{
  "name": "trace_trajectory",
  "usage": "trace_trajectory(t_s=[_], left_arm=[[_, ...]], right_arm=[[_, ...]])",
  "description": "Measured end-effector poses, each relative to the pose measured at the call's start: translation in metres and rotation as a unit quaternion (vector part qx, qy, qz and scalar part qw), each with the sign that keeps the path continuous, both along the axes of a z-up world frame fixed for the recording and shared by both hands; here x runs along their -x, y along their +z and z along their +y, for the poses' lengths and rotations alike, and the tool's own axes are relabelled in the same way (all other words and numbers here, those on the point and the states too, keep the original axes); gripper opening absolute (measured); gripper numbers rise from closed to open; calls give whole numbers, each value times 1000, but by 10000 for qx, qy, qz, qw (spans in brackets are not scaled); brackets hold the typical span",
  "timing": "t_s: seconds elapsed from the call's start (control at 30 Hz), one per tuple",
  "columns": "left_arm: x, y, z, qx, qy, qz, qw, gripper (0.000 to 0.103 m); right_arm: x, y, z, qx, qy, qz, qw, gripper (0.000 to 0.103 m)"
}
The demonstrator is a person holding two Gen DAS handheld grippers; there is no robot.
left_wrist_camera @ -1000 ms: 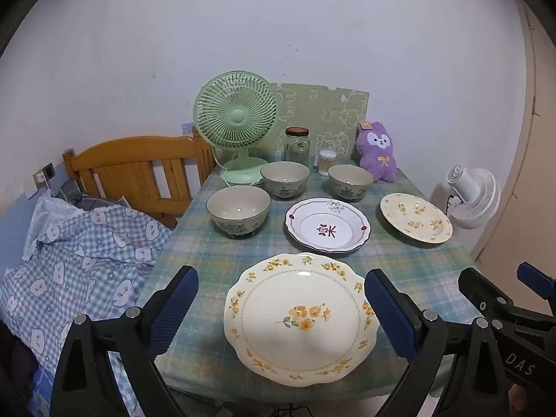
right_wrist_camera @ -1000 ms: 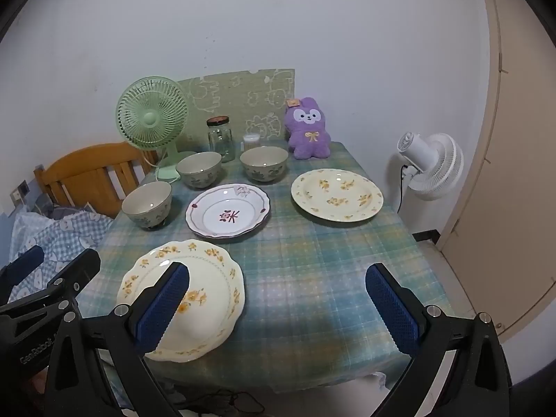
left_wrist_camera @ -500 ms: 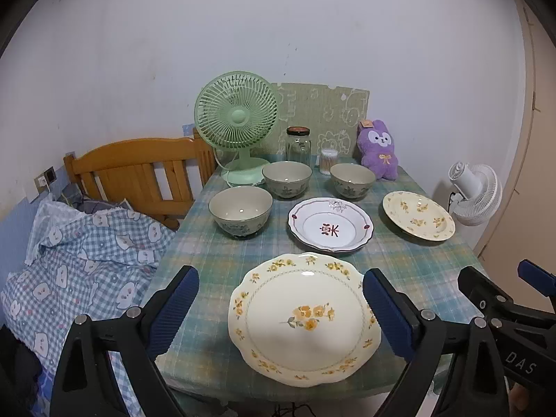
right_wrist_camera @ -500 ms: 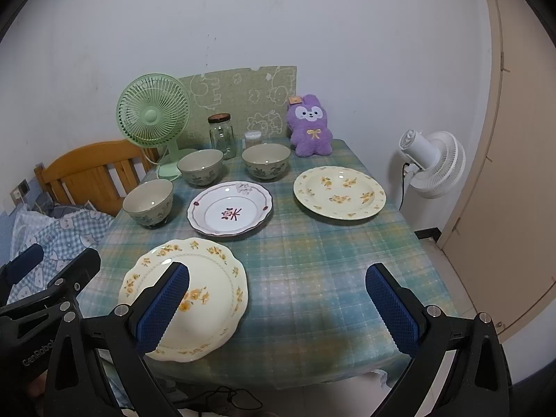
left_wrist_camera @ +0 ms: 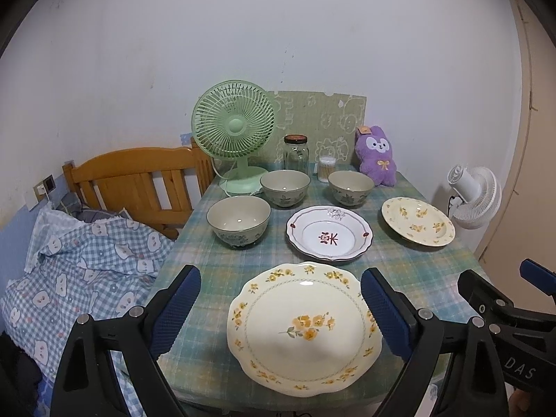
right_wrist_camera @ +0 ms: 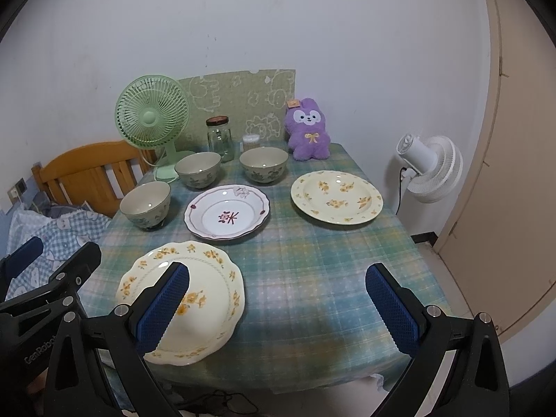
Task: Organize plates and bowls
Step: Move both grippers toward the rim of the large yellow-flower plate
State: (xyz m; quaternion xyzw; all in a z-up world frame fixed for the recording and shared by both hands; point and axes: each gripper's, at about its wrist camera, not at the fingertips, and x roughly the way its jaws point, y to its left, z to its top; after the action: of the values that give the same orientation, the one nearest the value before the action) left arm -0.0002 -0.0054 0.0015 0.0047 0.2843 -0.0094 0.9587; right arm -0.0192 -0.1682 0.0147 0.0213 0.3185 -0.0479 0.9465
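Room: white wall behind, wooden headboard (left_wrist_camera: 135,177) and checked bedding (left_wrist_camera: 80,267) to the left, door (right_wrist_camera: 514,173) and white floor fan (right_wrist_camera: 431,166) to the right.
Counter: counter (right_wrist_camera: 312,278) under a green plaid cloth; the near right part is bare, and the back edge holds a green fan (left_wrist_camera: 234,132), a glass jar (left_wrist_camera: 296,153), a small tub of cotton swabs (left_wrist_camera: 326,168) and a purple plush toy (left_wrist_camera: 377,160).
Key relation: near plate (left_wrist_camera: 302,326) lies flat directly ahead of the left tool (left_wrist_camera: 279,316), centred between its two fingers in the left view; in the right view it sits off to the left, partly behind that tool's left finger. The left hand looks the nearer one for it.
Plates: near plate at the front edge; red-rimmed plate (left_wrist_camera: 329,232) just behind it, apart; far yellow plate (right_wrist_camera: 336,196) on the right side, well apart from both.
Bowls: three alike, none stacked. Left bowl (left_wrist_camera: 238,220) beside the red-rimmed plate, middle bowl (left_wrist_camera: 285,187) and right bowl (left_wrist_camera: 351,187) in a row behind.
Left tool: spread wide, holding nothing, above the counter's front edge.
Right tool (right_wrist_camera: 278,307): spread wide too, empty, facing bare cloth.
Judgement: nothing is gathered yet; the far yellow plate falls more naturally to the right hand.
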Motion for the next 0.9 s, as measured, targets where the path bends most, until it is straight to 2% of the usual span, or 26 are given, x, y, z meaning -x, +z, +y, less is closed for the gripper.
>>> trace_trajectory(t_s=[0.9], left_arm=[[2,-3,-7,46,-87,-26,9999,94]], right_arm=[[8,2,-7,17,-92,-4,10000,102]])
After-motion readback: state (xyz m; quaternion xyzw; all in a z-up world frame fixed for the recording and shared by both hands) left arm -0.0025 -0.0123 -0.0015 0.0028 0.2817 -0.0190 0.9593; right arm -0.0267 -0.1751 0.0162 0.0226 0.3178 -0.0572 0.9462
